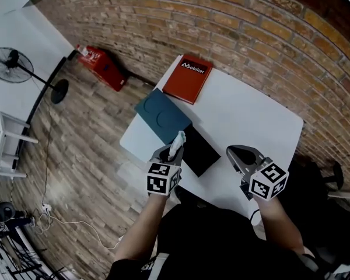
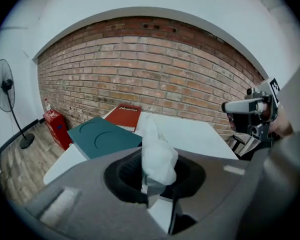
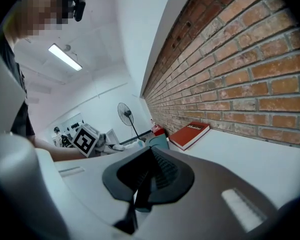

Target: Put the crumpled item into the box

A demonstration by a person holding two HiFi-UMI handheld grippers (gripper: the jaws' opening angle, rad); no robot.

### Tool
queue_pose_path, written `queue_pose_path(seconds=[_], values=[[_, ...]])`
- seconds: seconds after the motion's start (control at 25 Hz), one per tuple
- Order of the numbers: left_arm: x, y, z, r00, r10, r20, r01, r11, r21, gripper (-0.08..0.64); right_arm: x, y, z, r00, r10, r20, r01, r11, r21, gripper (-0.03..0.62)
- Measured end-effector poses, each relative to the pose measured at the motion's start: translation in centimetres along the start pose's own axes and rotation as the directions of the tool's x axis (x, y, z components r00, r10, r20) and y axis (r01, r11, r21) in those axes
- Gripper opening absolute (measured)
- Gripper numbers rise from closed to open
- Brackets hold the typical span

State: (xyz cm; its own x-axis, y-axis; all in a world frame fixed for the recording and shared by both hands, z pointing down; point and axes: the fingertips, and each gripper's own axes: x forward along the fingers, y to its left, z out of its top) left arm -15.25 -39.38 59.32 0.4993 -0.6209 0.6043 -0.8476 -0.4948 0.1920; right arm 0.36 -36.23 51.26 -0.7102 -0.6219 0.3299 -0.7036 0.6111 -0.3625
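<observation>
Here, left hand-held gripper point(image 1: 171, 151) pinches one crumpled item point(image 2: 157, 156) near one black box point(image 1: 200, 152); right hand-held gripper point(image 1: 235, 154) closed, empty.

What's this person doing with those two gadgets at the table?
A person is at a white table with a gripper in each hand. The left gripper has its jaws shut on a crumpled white item, held up by the edge of the black box. The right gripper is empty, jaws together, off to the side.

Table point(image 1: 251, 115) bare at right; red book point(image 1: 188, 78), teal board point(image 1: 162, 115), box point(image 1: 198, 150) crowd left.
</observation>
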Motion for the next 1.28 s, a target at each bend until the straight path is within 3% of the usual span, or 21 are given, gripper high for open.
queue_pose_path(seconds=[0.36, 0.56, 0.76, 0.88, 1.16, 1.28], values=[[5.5, -0.5, -1.9, 0.991, -0.072, -0.112, 0.08, 0.994, 0.07, 0.075, -0.1, -0.7, 0.8, 0.999, -0.031, 0.012, 0.031, 1.0, 0.002, 0.001], [7.5, 0.3, -3.1, 0.983, -0.017, -0.185, 0.046, 0.987, 0.155, 0.079, -1.2, -1.9, 0.7, 0.998, -0.062, 0.013, 0.062, 0.998, 0.012, 0.0], [9.0, 1.2, -4.8, 0.97, 0.03, -0.241, 0.014, 0.984, 0.179, 0.086, -1.7, -2.2, 0.5, 0.997, -0.07, 0.018, 0.07, 0.997, 0.021, 0.0], [9.9, 0.0, -5.9, 0.959, -0.016, -0.282, 0.072, 0.979, 0.19, 0.165, -1.9, -2.2, 0.6, 0.998, -0.065, 0.021, 0.065, 0.998, 0.02, 0.0], [8.9, -2.5, -6.1, 0.955, -0.068, -0.288, 0.117, 0.98, 0.159, 0.237, -2.7, -1.9, 0.5, 0.998, -0.05, 0.03, 0.05, 0.999, 0.017, 0.0], [8.0, -3.1, -5.7, 0.964, -0.073, -0.255, 0.119, 0.979, 0.168, 0.255, -3.1, -1.7, 0.2, 0.999, -0.039, 0.029, 0.038, 0.999, 0.02, 0.0]])
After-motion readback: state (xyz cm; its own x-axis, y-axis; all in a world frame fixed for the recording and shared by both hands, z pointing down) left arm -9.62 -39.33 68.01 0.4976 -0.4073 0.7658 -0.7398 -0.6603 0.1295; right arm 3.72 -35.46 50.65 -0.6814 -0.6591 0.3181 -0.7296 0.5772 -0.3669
